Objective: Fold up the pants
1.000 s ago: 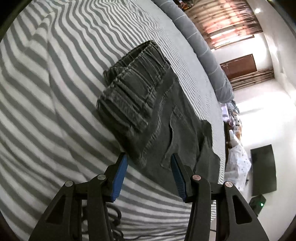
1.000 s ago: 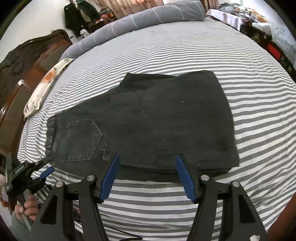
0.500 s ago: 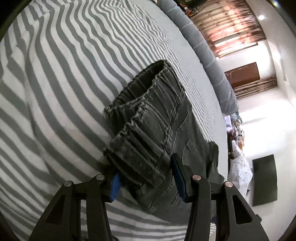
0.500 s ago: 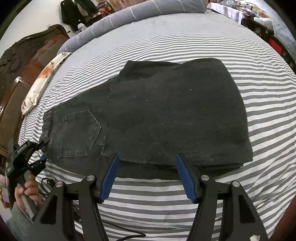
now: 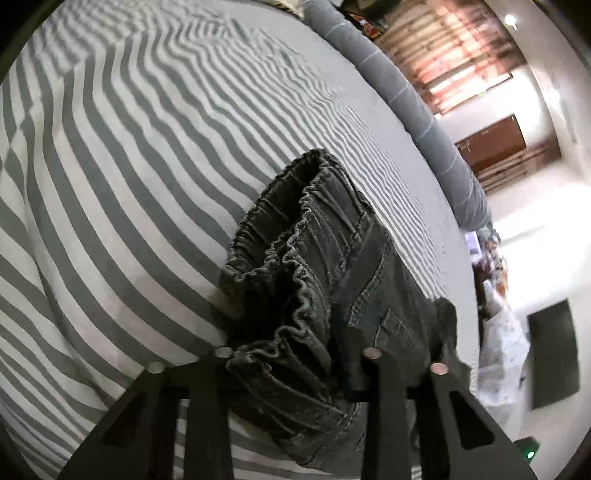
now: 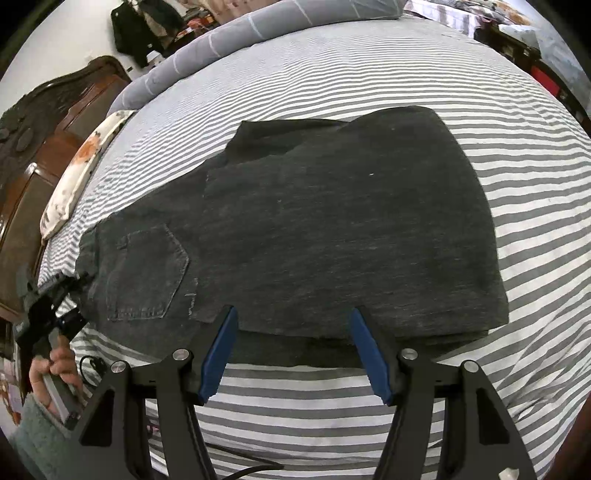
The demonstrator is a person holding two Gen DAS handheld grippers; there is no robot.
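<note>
Dark grey denim pants [image 6: 332, 229] lie folded on the striped bed, the waistband with a back pocket [image 6: 147, 273] at the left. In the left wrist view the gathered elastic waistband [image 5: 295, 295] sits between the fingers of my left gripper [image 5: 295, 365], bunched and raised; the pads are hidden by cloth. The left gripper also shows in the right wrist view [image 6: 55, 295] at the waistband edge. My right gripper [image 6: 291, 350] is open at the near edge of the folded legs, its blue pads [image 6: 221, 350] just short of the cloth.
The grey and white striped bedsheet [image 6: 369, 74] covers the bed. A long grey bolster [image 6: 229, 33] lies along the far edge. A dark wooden headboard [image 6: 33, 147] and a patterned pillow [image 6: 77, 173] are at the left.
My left gripper moved forward onto the waistband, which now fills the space between its fingers and bunches up. My right gripper moved slightly closer to the folded legs and stays open.
</note>
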